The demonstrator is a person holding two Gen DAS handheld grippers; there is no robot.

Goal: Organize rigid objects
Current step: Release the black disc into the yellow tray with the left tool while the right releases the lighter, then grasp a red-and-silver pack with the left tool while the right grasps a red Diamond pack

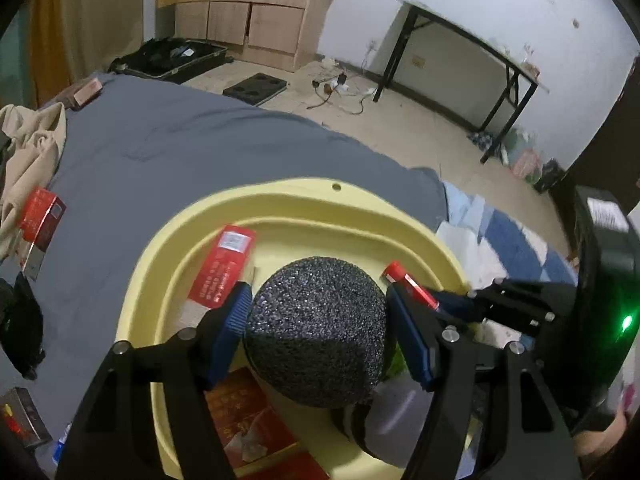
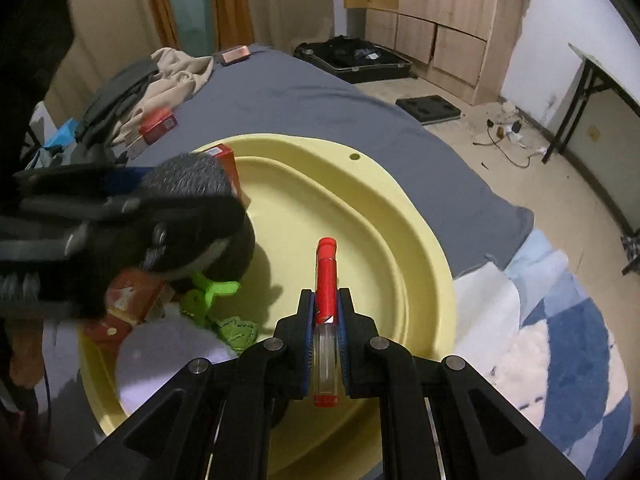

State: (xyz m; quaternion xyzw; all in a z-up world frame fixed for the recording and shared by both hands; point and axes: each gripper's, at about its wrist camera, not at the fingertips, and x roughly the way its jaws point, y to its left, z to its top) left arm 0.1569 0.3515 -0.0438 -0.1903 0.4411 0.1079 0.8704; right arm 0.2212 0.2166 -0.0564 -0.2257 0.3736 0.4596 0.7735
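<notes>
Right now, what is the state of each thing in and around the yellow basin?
Left claw: closed on the dark ball, above the basin.
Right claw: closed on the red-capped tube, above the basin.
Yellow basin: on the bed, partly filled.
Red box: leaning on the basin wall.
Green toy: lying in the basin.

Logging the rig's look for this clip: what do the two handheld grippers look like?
Both the left gripper and the right gripper are black angular linkage frames with silver round pivot pins and triangular cutouts. Their fingers carry ribbed blue pads. The right gripper's body shows a green indicator light. No sleeves or cables show clearly.
</notes>
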